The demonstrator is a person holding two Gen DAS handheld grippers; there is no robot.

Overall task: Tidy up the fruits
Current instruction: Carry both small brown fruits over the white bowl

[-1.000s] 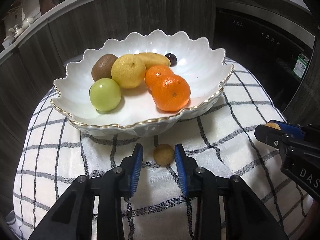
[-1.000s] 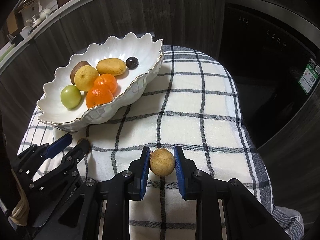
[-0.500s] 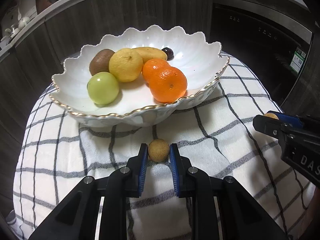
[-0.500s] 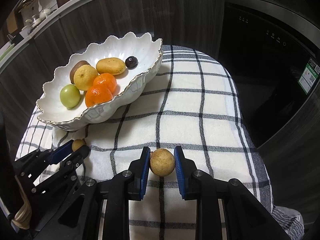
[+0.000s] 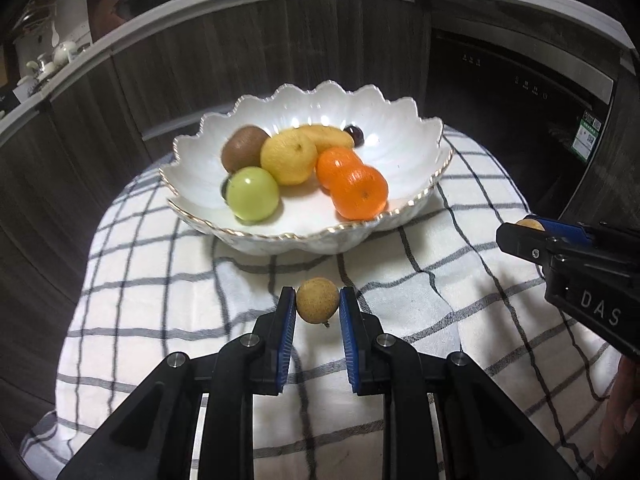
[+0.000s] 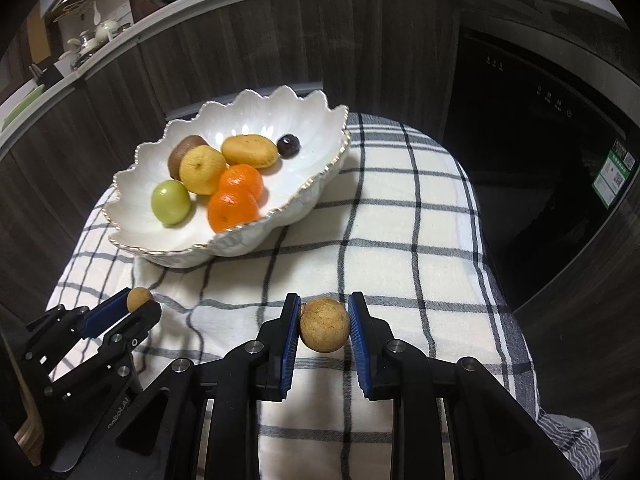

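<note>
Currently each hand-held gripper is clamped on a small round tan longan: left hand-held gripper (image 5: 317, 307) on one small round tan longan (image 5: 317, 300) with its stem nub pointing down, right hand-held gripper (image 6: 324, 325) on another round tan longan (image 6: 324, 325), above the checked cloth (image 6: 400, 240).

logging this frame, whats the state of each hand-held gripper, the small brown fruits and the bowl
left hand-held gripper: shut on left small brown fruit
right hand-held gripper: shut on right small brown fruit
bowl: upright on checked cloth, holding fruit

Left gripper (image 5: 317, 306), earlier open around the small brown fruit (image 5: 317, 300), is now gripping it and rising; right gripper (image 6: 324, 330) is lifting its brown fruit (image 6: 324, 329) off the checked cloth (image 6: 400, 220).
</note>
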